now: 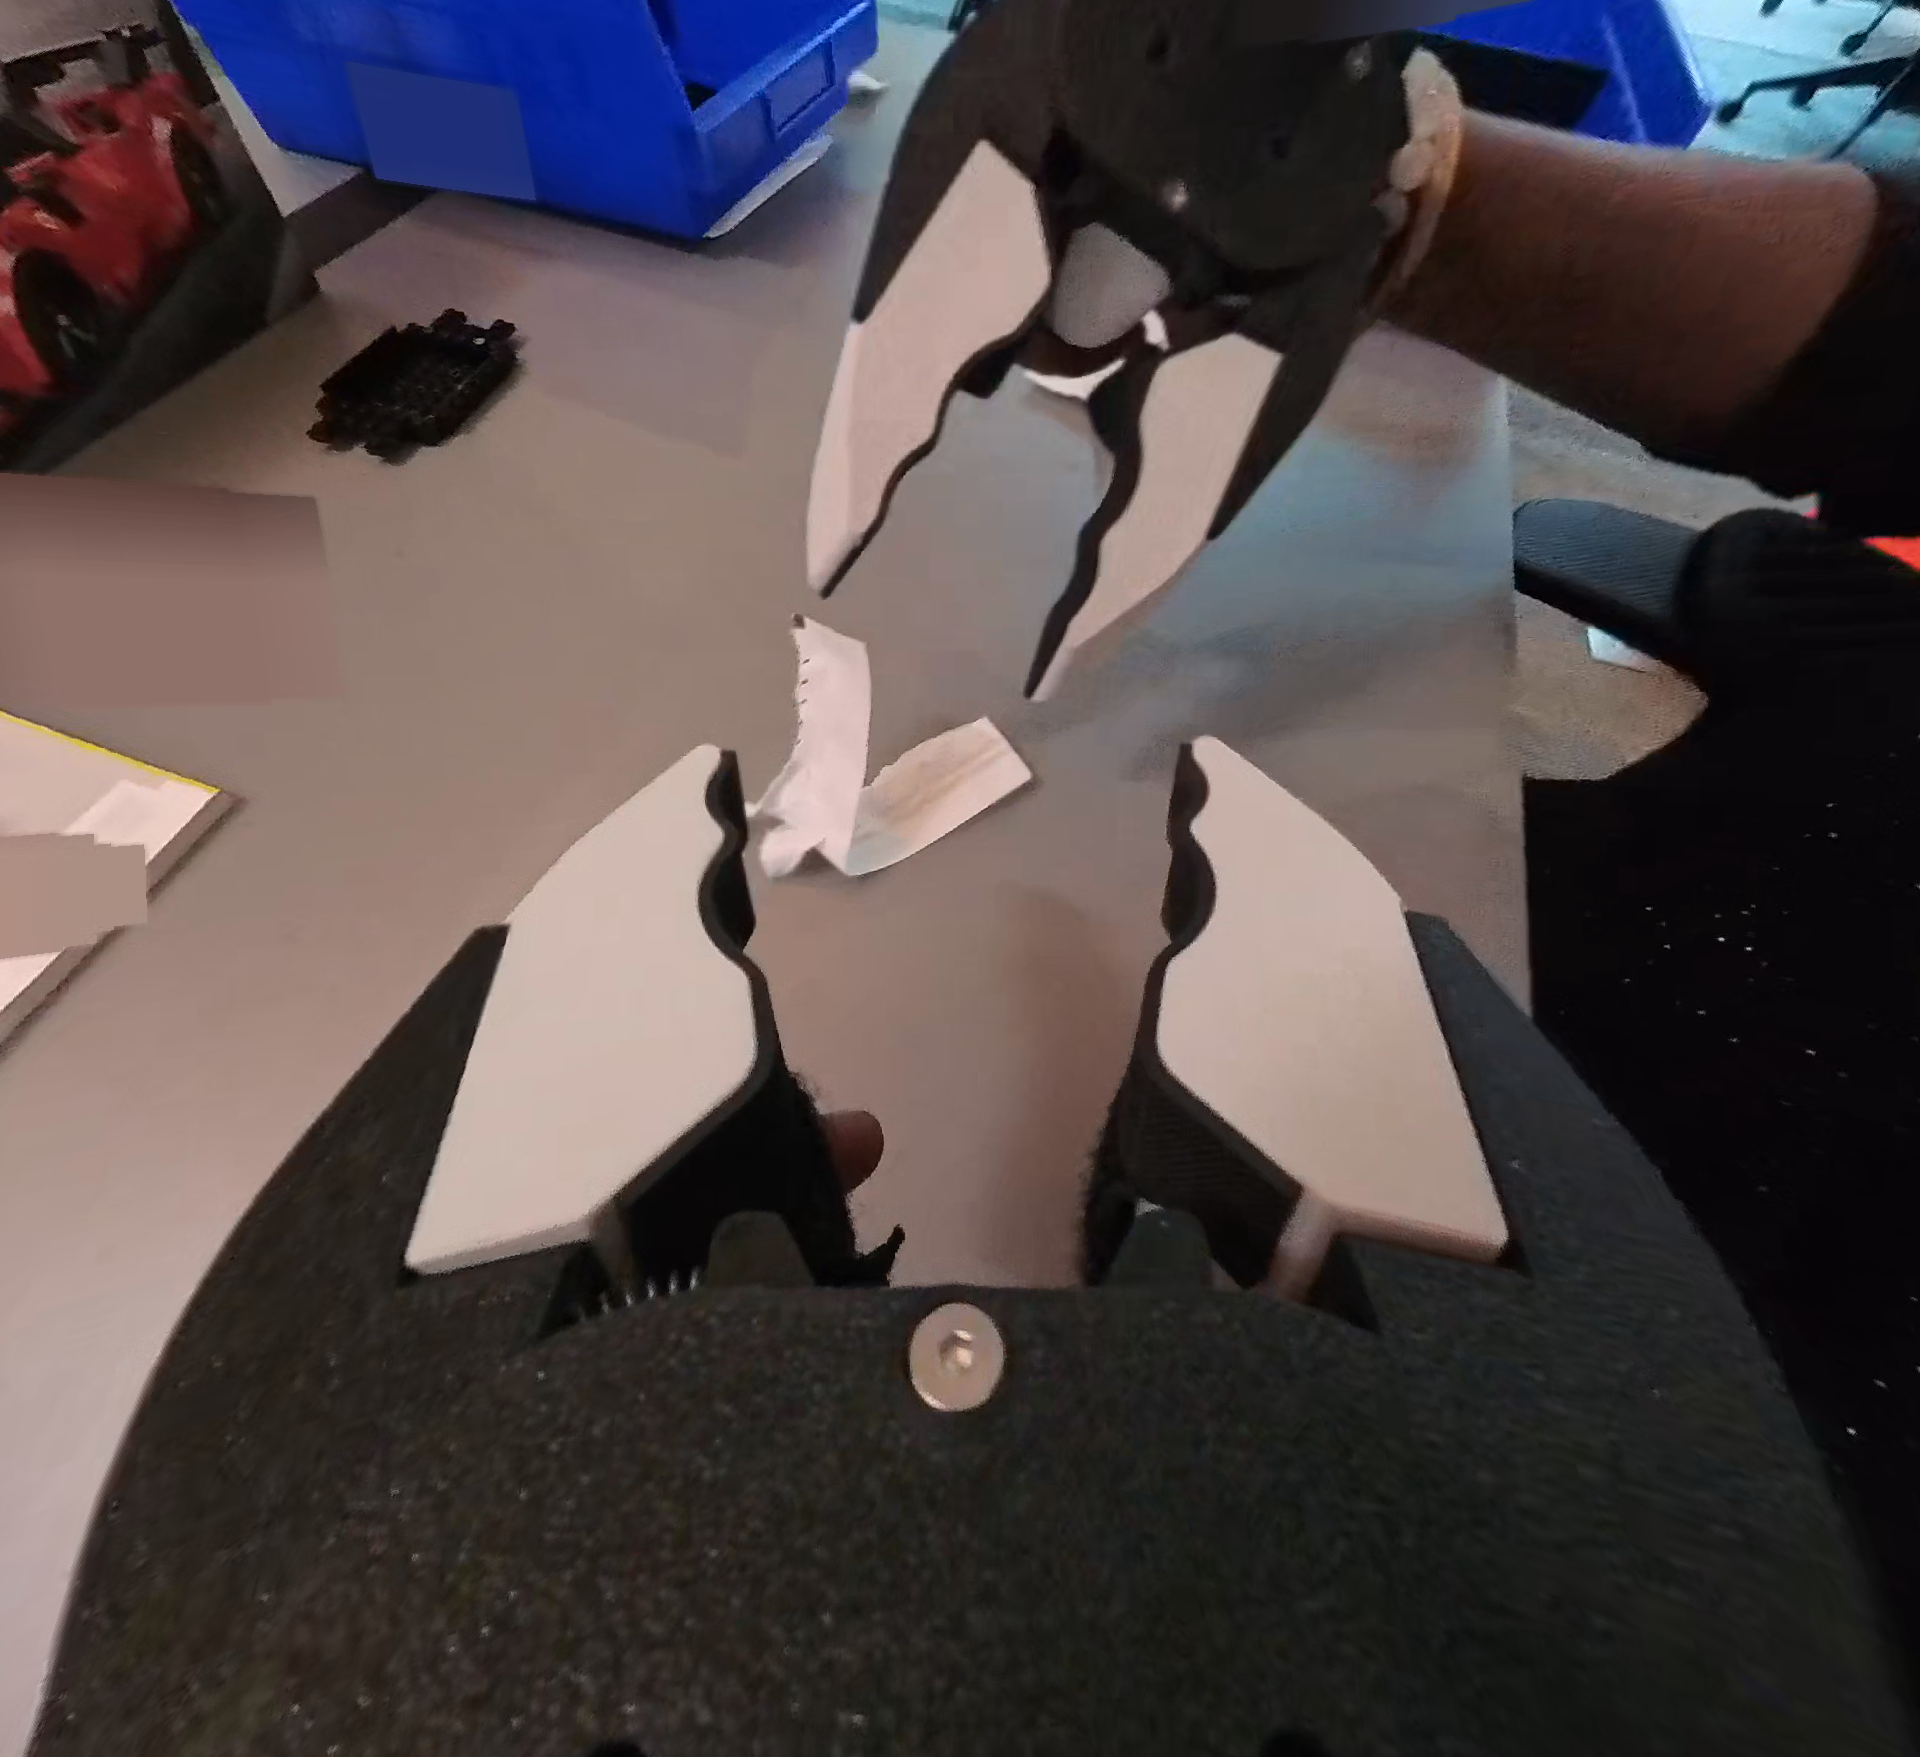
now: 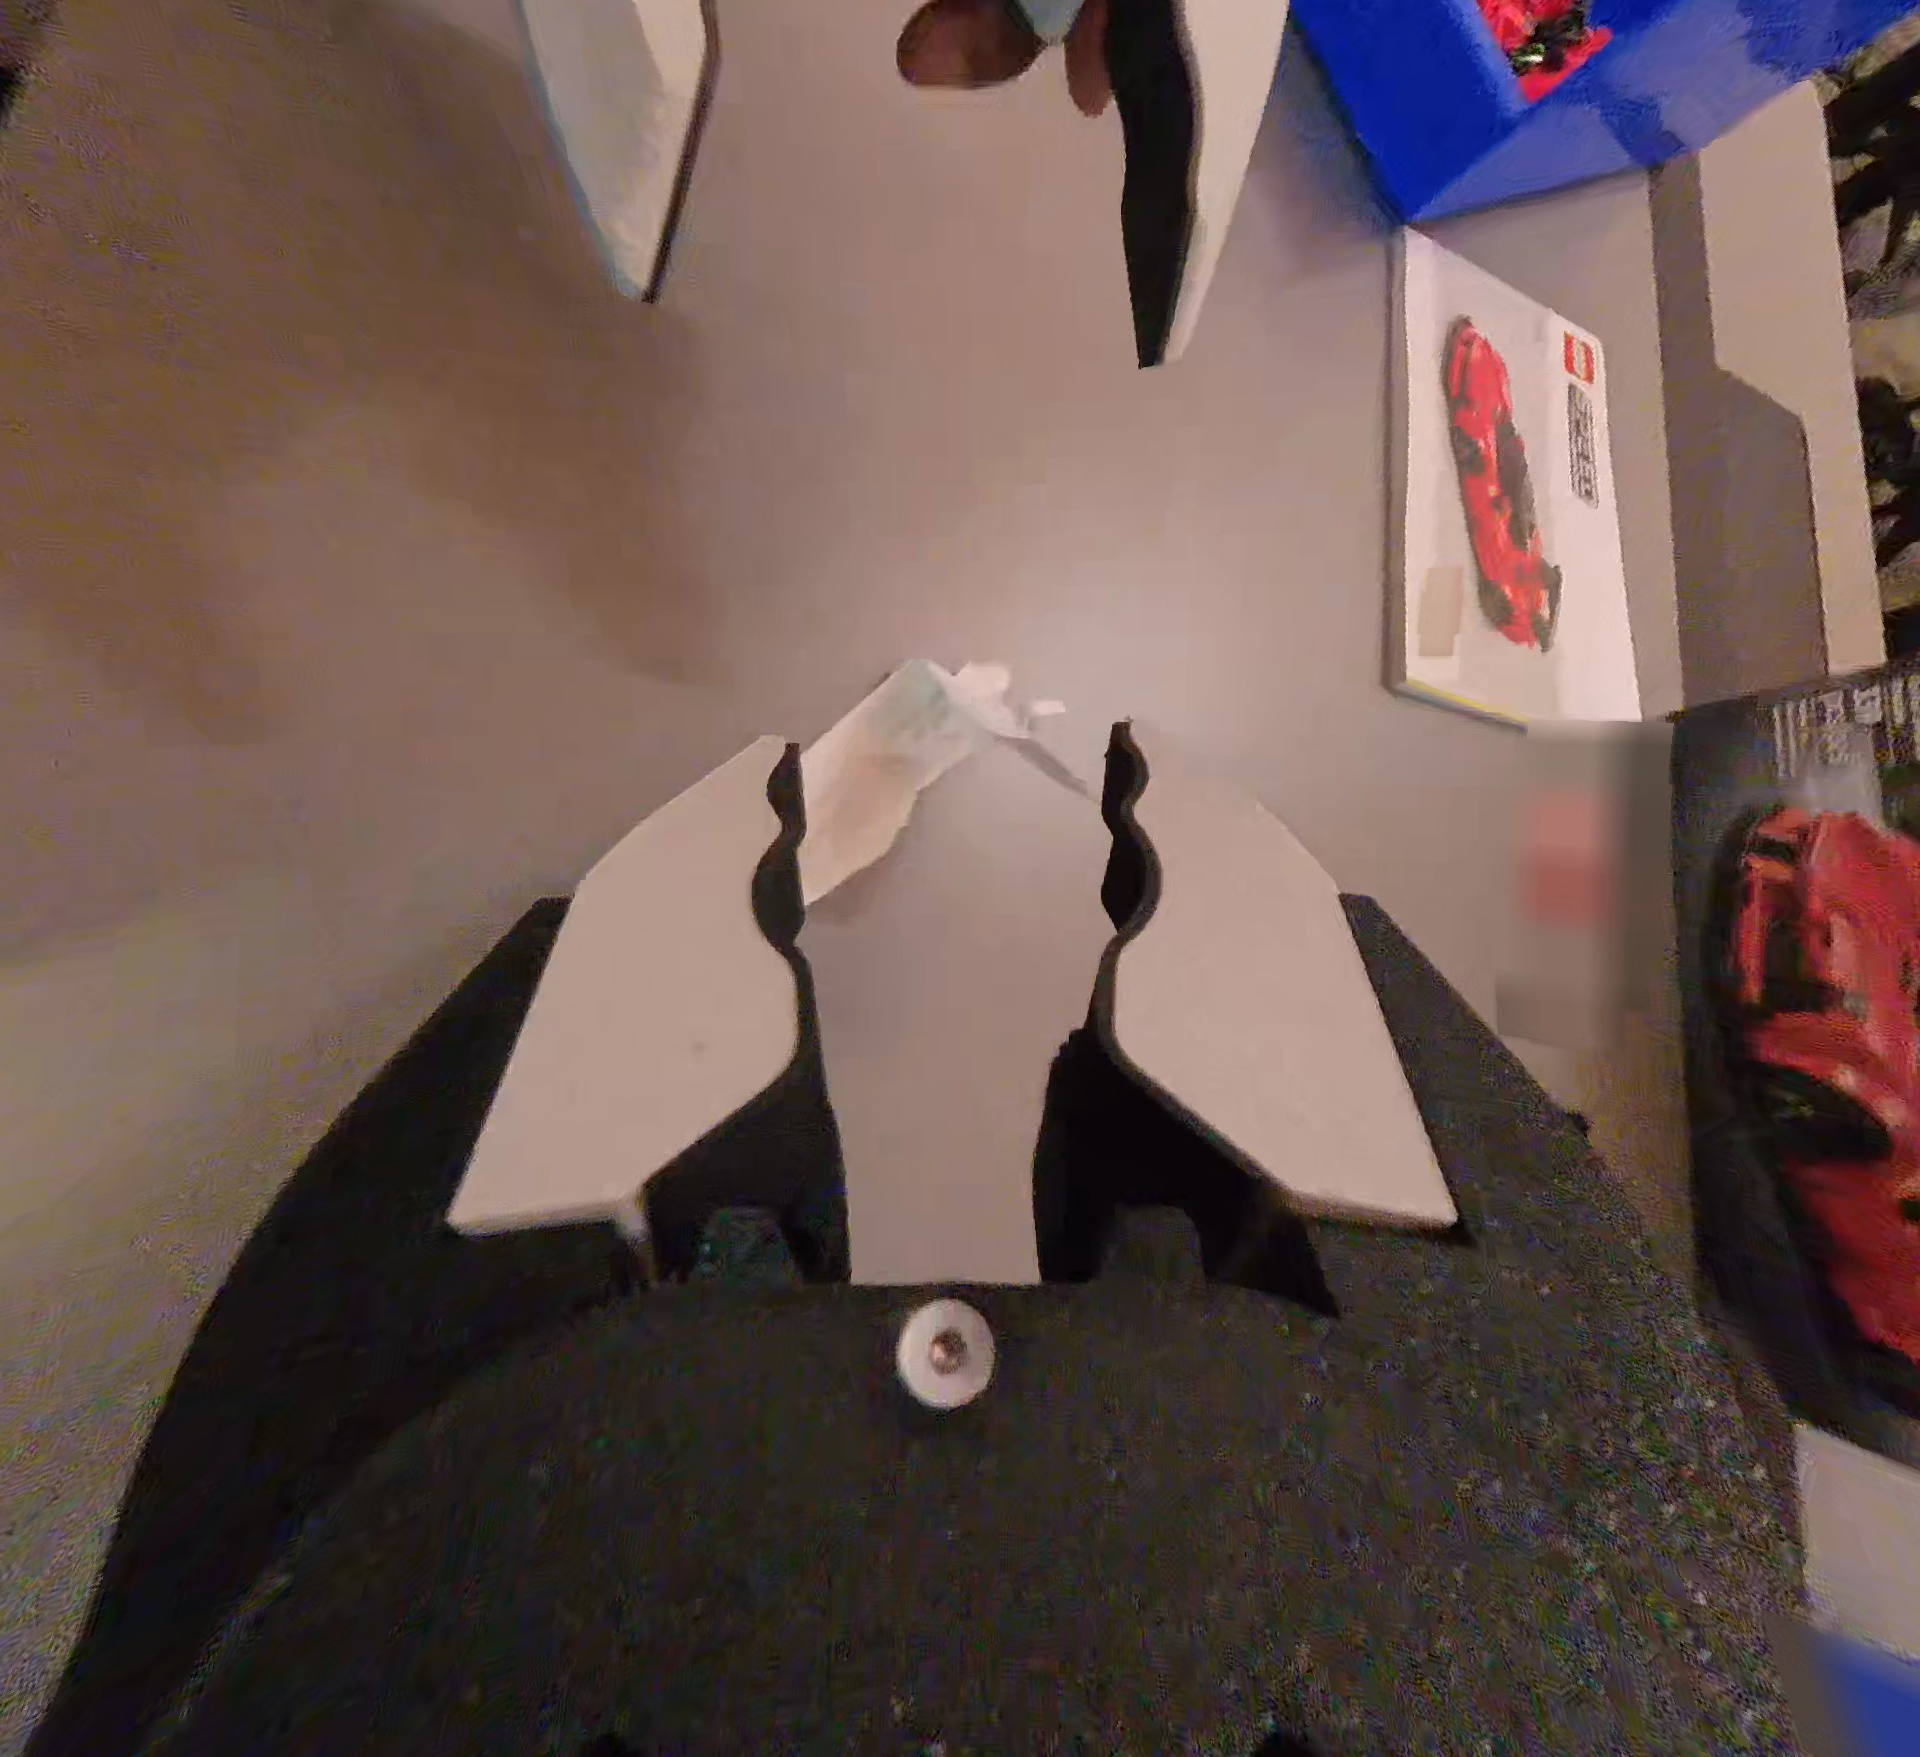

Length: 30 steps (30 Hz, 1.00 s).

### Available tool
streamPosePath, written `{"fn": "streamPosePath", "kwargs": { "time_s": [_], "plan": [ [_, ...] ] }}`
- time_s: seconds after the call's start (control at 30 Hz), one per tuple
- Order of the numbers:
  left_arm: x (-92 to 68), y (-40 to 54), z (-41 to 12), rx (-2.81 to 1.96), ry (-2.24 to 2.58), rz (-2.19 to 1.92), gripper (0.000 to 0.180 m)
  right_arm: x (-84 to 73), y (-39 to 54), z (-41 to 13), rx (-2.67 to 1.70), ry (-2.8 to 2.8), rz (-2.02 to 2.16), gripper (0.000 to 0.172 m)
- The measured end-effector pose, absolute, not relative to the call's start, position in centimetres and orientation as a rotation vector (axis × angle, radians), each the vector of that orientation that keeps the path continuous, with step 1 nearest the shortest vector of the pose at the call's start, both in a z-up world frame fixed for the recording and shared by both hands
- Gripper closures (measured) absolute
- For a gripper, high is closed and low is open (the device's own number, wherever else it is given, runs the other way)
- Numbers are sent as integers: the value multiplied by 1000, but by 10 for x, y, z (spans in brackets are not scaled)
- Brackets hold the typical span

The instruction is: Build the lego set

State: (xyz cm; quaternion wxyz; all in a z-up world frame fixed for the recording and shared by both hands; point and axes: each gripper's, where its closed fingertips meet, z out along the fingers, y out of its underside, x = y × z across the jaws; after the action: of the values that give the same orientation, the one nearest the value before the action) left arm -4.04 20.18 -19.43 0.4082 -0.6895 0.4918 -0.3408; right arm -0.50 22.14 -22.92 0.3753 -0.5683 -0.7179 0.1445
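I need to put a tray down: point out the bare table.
Bare grey tabletop lies between the black brick cluster, the torn white paper wrapper and the white booklet. Crowded by the blue plastic bin and around both open grippers.

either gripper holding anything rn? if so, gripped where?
Nothing is held. The left gripper and right gripper are both open over the torn white paper wrapper, which lies loose on the grey table.
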Motion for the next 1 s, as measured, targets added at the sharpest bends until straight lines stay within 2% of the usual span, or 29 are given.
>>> {"fn": "streamPosePath", "kwargs": {
  "time_s": [0.07,0.1,0.13,0.17,0.23,0.33,0.47,0.57,0.67,0.83,1.0],
  "plan": [
    [-44,203,-194,-1725,1248,-844,103,-12,238,-242,-1397,-1937,299,123],
    [-44,203,-194,-1721,1249,-848,103,-14,243,-249,-1368,-1990,260,140],
    [-45,204,-194,-1721,1247,-851,103,-15,245,-254,-1335,-2042,234,169],
    [-46,205,-195,-1720,1249,-849,104,-16,245,-255,-1325,-2070,225,171],
    [-48,208,-198,-1719,1257,-822,104,-9,243,-242,-1347,-2076,218,171],
    [-53,214,-204,-1723,1257,-784,104,44,250,-194,-1444,-1996,85,171],
    [-53,223,-210,-1722,1228,-778,105,185,278,-117,-1717,-1776,-191,171],
    [-49,229,-215,-1720,1220,-786,105,309,304,-83,-1919,-1598,-419,172],
    [-44,238,-215,-1727,1178,-773,107,408,330,-83,-2057,-1480,-514,171],
    [-37,260,-220,-1807,1074,-775,106,507,397,-114,-2145,-1179,-496,171],
    [-30,278,-219,-1839,1042,-724,108,543,461,-179,-2239,-995,-424,171]
  ]
}}
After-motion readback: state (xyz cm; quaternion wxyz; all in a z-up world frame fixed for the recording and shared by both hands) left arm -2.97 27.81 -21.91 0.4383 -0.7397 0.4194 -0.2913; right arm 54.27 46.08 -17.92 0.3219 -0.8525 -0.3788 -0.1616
